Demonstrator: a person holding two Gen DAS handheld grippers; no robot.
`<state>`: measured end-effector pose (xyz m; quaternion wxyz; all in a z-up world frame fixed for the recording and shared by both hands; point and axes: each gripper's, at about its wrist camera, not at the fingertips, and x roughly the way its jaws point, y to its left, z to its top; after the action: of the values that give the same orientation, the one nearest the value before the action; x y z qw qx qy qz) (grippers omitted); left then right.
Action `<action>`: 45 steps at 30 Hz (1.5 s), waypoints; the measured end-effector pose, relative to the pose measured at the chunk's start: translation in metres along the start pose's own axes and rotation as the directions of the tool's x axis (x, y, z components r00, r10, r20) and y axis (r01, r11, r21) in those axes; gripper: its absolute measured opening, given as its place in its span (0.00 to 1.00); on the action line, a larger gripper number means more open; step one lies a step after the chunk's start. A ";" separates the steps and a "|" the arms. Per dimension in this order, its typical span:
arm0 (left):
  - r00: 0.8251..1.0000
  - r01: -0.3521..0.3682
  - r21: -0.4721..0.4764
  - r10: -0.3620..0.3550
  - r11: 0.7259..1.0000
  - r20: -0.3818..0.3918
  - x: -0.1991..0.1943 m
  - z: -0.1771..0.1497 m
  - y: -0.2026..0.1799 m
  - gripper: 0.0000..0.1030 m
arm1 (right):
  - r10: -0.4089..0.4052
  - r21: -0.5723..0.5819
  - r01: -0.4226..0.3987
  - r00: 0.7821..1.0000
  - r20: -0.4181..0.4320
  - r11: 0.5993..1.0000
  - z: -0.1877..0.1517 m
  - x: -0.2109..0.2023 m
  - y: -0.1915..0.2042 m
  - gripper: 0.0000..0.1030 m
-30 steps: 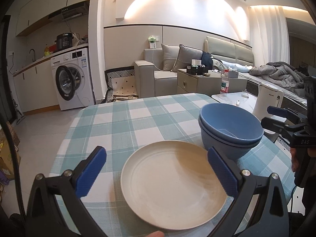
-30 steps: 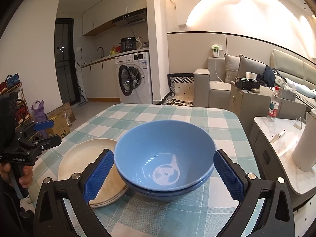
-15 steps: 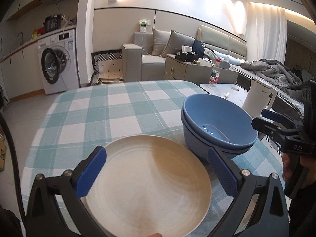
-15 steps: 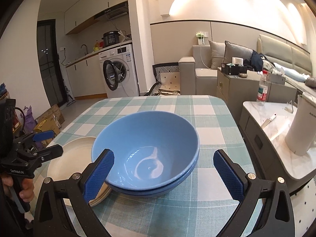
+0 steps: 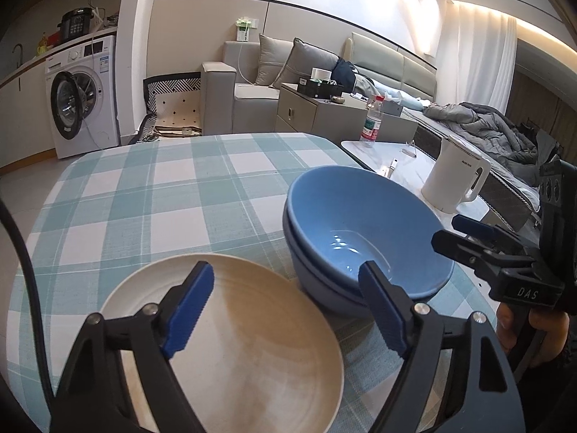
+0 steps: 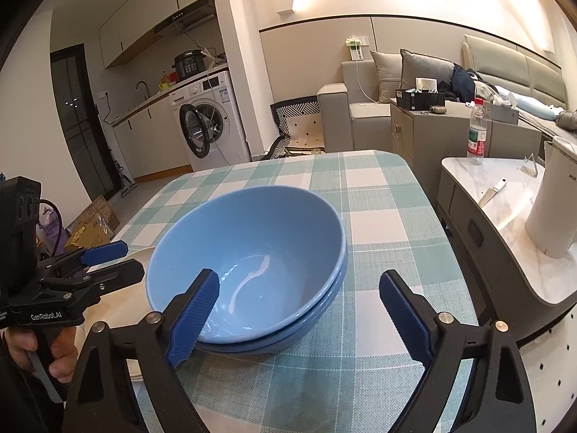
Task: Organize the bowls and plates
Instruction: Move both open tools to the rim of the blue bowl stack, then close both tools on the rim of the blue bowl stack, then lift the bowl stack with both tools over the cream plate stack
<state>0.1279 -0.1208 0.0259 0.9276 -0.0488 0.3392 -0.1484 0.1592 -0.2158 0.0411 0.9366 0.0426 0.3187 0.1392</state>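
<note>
Left claw (image 5: 288,310) spread wide, blue pads apart, nothing pinched, hovering low over the cream plate (image 5: 230,346). Left pad (image 5: 187,312) above the plate's face, right pad (image 5: 382,314) past the plate's right rim, in front of the blue bowls. Plate flat on the checked cloth of the counter (image 5: 144,195), near edge of the counter, just left of the bowls; touching or not cannot be told.

Right claw (image 6: 299,314) likewise spread wide, gripping nothing, held low at the near side of 2 blue bowls (image 6: 252,263) nested 1 inside the other. Left pad (image 6: 193,319) overlapping the near rim of the upper bowl in view, right pad (image 6: 404,317) over bare cloth to the bowls' right. Bowls upright on the counter, near its right edge, plate edge peeking out at their left.

Seen across views: right claw (image 5: 479,238) at the bowls' right, left claw (image 6: 104,263) above the plate, each held by a hand.

Beyond the counter: white kettle (image 5: 456,176) on a marble side table (image 5: 382,151), water bottle (image 5: 371,124) there too, grey sofa (image 5: 252,86) behind, washing machine (image 5: 81,97) at far left.
</note>
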 end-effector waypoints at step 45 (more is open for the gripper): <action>0.988 0.060 -0.035 -0.064 0.998 -0.139 0.049 0.011 -0.017 0.51 | 0.112 0.068 -0.110 0.993 -0.030 0.992 -0.001 0.023 -0.004 0.63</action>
<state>0.1665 -0.1524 0.0077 0.8956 -0.0631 0.4039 -0.1751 0.1769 -0.2128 0.0258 0.9199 0.0887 0.3362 0.1811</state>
